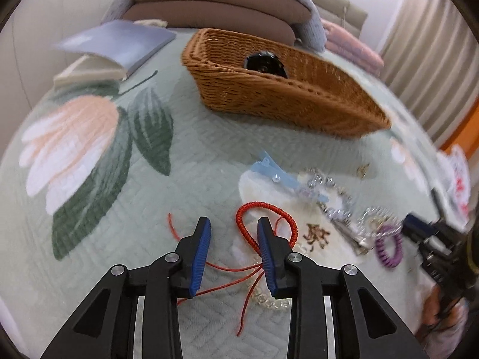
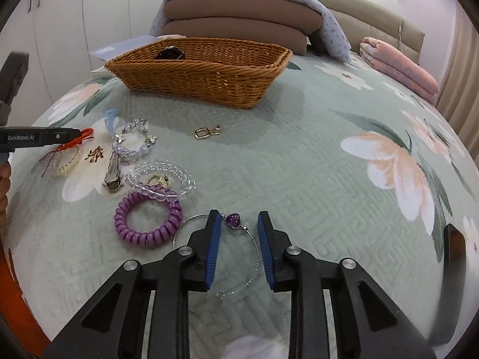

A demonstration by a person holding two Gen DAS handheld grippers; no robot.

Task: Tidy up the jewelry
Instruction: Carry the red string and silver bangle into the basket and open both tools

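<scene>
My left gripper is open just above a red cord bracelet whose loose strands run between the fingers; a clear bead bracelet lies under it. My right gripper is open over a thin silver bangle with a purple heart stone. A purple spiral hair tie, a clear bead bracelet, a silver hair clip, a butterfly bead bracelet, a blue clip and a gold earring lie on the bedspread. A wicker basket behind them holds a dark item.
The floral green bedspread covers the bed. Brown cushions under a grey cloth and a folded pink blanket lie at the back. A notebook lies left of the basket. The left gripper shows at the right wrist view's left edge.
</scene>
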